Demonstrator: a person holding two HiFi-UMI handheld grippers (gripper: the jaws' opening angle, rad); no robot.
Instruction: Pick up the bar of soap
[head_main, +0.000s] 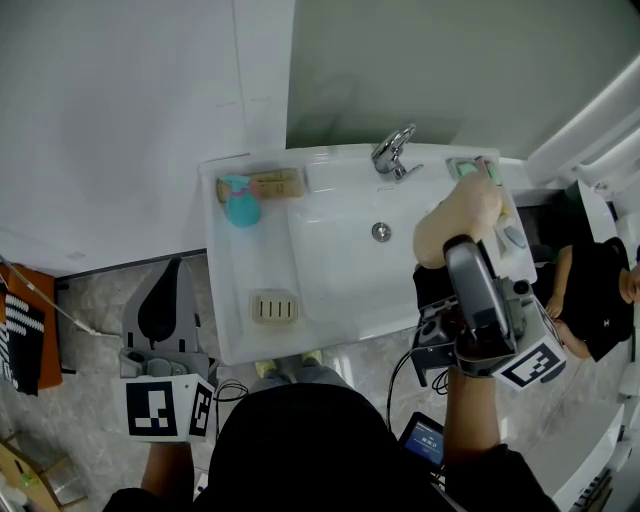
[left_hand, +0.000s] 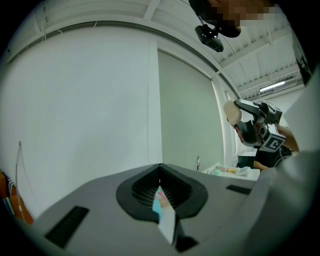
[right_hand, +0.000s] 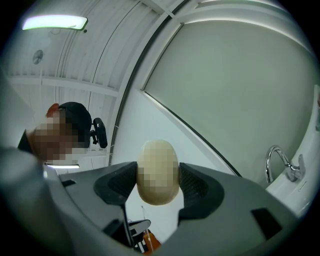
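The cream, oval bar of soap (head_main: 458, 218) hangs in the air over the right side of the white sink (head_main: 335, 285). My right gripper (head_main: 452, 246) is shut on it. In the right gripper view the soap (right_hand: 157, 172) sits squeezed between the two dark pads (right_hand: 116, 184), tilted up towards the wall. My left gripper (head_main: 172, 272) is down at the left, outside the sink and over the floor. Its jaws are pressed together with nothing held (left_hand: 161, 197). An empty ribbed soap dish (head_main: 274, 307) lies on the sink's front left rim.
A chrome tap (head_main: 393, 153) stands at the back of the basin, with the drain (head_main: 381, 232) below it. A teal bottle (head_main: 240, 203) and a wooden holder (head_main: 277, 185) sit at the back left. Green items (head_main: 470, 168) sit at the back right. Another person (head_main: 598, 288) stands to the right.
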